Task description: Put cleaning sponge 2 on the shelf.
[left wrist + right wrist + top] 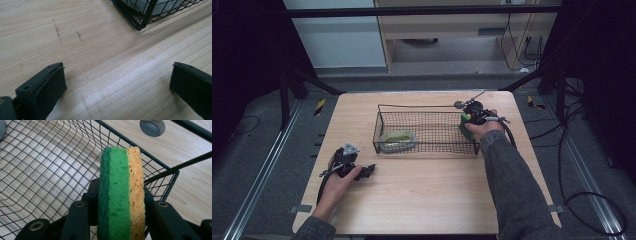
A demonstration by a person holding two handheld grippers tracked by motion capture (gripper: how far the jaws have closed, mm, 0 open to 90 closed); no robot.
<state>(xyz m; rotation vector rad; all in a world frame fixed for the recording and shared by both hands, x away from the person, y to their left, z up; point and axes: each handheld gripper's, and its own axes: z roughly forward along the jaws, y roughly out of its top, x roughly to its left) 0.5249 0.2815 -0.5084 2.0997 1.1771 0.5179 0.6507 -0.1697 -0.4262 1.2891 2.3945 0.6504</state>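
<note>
No legible text, labels, brands or numbers in any view. Only marking: yellow-black hazard tape [319, 106] on the floor left of the table, another strip [536, 103] on the right. Faint dark scuffs on the tabletop [58, 31], not characters.

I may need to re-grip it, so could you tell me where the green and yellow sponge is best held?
Across its two flat faces, green and yellow, as the right gripper does now: the sponge stands on edge, so come from below along its length, above the wire basket.
</note>
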